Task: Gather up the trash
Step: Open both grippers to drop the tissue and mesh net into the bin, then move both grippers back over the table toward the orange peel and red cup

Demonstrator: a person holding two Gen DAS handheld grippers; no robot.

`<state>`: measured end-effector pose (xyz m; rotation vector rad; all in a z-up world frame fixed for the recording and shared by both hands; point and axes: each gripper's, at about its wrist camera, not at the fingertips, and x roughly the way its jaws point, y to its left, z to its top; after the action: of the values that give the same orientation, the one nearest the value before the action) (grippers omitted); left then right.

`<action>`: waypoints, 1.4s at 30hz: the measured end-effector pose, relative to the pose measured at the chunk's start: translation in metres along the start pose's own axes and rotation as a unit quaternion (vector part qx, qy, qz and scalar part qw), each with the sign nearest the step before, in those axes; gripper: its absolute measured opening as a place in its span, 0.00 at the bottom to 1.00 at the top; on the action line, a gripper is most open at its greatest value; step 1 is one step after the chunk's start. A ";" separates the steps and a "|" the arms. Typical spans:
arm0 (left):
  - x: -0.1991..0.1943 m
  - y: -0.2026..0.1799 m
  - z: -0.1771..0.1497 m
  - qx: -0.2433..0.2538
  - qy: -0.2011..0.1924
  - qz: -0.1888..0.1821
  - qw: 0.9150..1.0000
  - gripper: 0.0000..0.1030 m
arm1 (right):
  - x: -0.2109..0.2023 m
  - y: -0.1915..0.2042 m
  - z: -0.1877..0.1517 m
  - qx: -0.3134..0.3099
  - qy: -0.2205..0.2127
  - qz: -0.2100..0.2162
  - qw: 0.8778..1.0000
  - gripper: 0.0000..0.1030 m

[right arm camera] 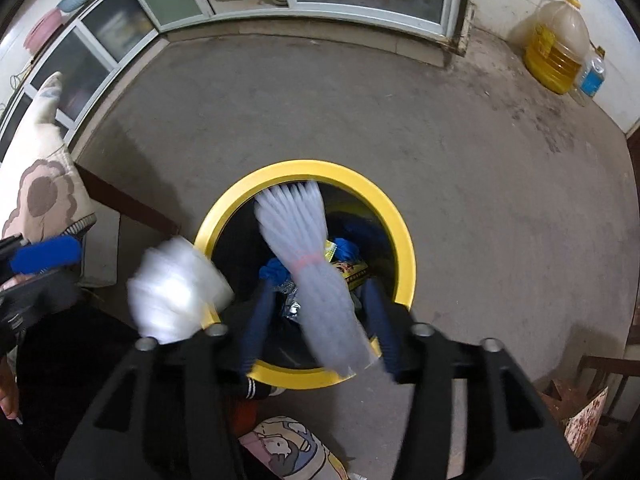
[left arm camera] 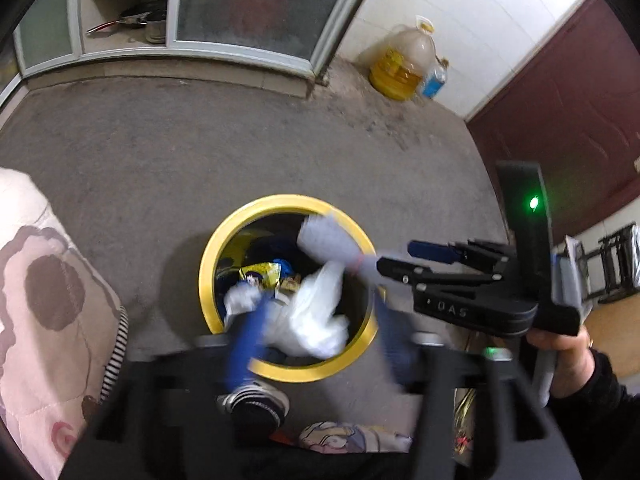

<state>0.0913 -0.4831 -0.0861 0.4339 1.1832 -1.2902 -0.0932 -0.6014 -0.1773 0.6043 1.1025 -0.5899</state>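
Observation:
A round bin with a yellow rim (left arm camera: 224, 236) (right arm camera: 400, 232) stands on the grey floor and holds wrappers and blue trash. My left gripper (left arm camera: 320, 316) is open above it; a crumpled white bag (left arm camera: 316, 320) (right arm camera: 176, 292) is in mid-air between its fingers, blurred. My right gripper (right arm camera: 320, 312) (left arm camera: 400, 258) is open over the bin. A pale bundle of plastic straws tied with a pink band (right arm camera: 308, 256) (left arm camera: 332, 240) lies between its fingers, blurred, its fanned end over the bin's far rim.
A large oil jug (left arm camera: 404, 60) (right arm camera: 556, 48) and a small blue-labelled bottle (left arm camera: 434, 78) (right arm camera: 592, 76) stand by the white wall. Glass-door cabinets (left arm camera: 256, 4) run along the back. A quilted cloth (left arm camera: 44, 280) is at left. My shoe (left arm camera: 256, 404) is beside the bin.

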 end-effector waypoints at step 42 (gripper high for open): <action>-0.352 0.276 -0.247 -0.284 -0.232 0.357 0.859 0.92 | -0.107 0.572 0.050 -0.464 -0.151 0.259 0.834 0.68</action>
<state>0.2878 -0.0238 0.0194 0.0805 0.8054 -0.3264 0.3026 -0.2233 0.0255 -0.0688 0.7440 0.3415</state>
